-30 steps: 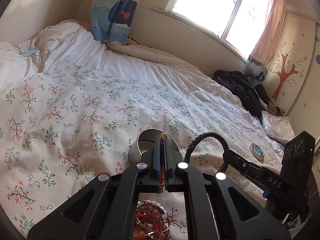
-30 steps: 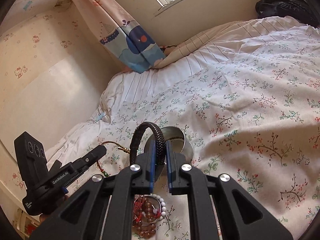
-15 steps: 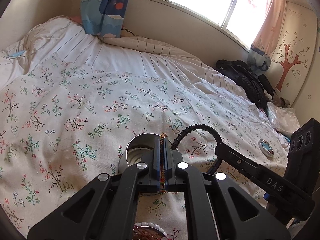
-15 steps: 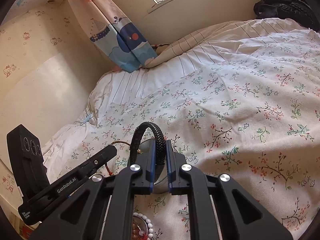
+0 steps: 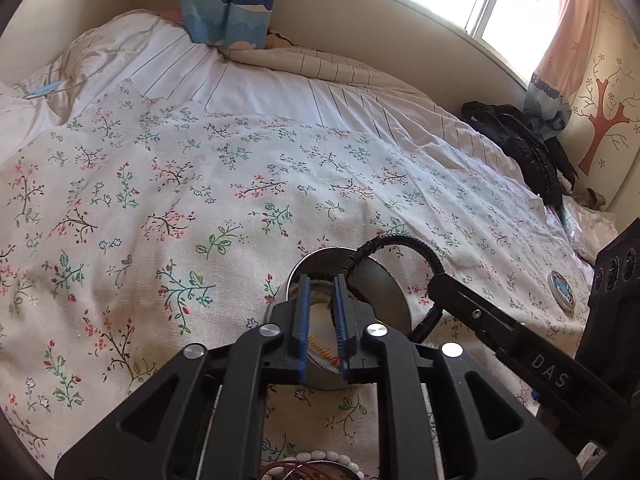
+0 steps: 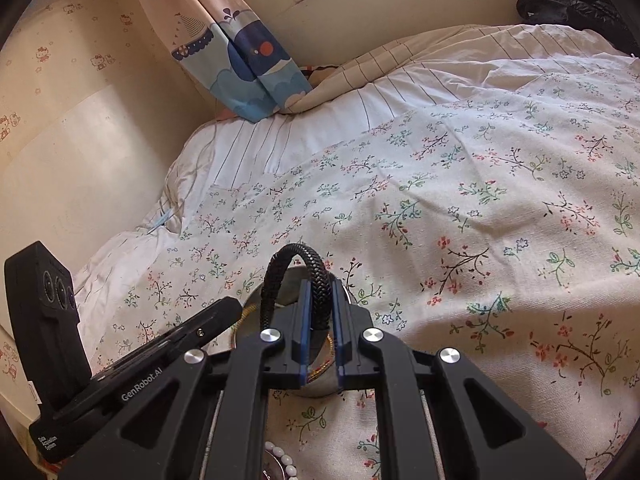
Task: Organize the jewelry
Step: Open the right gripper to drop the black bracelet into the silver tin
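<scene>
The left gripper (image 5: 320, 280) is standing slightly parted, its jaws having just been opening, with the gold cord (image 5: 318, 346) lying loose between them in the tin (image 5: 384, 292). The right gripper (image 6: 319, 284) is pinching the black bracelet (image 6: 298, 276) above that tin. The bracelet's stiff loop (arching toward 12 o'clock) is risking catching the rim and spilling onto the quilt (image 5: 160, 184).
</scene>
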The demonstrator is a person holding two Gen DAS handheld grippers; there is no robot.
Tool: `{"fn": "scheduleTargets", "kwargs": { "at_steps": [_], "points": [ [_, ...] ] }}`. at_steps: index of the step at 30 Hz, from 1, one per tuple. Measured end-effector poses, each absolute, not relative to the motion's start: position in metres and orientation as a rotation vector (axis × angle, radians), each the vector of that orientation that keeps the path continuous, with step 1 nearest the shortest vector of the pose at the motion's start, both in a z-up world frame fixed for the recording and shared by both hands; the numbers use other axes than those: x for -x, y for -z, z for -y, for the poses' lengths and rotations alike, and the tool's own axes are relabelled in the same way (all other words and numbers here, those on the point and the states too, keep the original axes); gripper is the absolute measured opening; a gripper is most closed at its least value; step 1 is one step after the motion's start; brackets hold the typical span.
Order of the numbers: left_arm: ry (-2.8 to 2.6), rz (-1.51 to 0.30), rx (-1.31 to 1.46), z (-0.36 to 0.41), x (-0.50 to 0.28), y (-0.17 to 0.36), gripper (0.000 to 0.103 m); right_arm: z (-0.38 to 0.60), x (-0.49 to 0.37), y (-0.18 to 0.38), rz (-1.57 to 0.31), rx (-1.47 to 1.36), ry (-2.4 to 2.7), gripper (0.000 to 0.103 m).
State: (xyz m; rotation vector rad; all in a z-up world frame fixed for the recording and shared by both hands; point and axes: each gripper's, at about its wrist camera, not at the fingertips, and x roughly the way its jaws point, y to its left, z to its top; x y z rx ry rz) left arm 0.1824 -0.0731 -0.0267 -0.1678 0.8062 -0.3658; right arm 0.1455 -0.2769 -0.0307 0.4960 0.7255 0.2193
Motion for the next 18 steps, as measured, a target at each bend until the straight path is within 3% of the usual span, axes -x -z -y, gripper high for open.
{"fn": "scheduleTargets", "kwargs": {
  "at_steps": [7, 10, 18],
  "points": [
    [0.318, -0.772, 0.180, 0.064, -0.180, 0.021, 0.031, 0.262, -0.159, 0.043, -0.802, -0.464, -0.244, 0.012],
    [0.314, -0.757, 0.176, 0.062, -0.177, 0.017, 0.037, 0.262, -0.156, 0.041, -0.787, -0.448, -0.211, 0.048],
    [0.308, -0.732, 0.134, 0.065, -0.168, 0.011, 0.043, 0.277, -0.147, 0.026, -0.717, -0.475, -0.173, 0.050]
  ]
}}
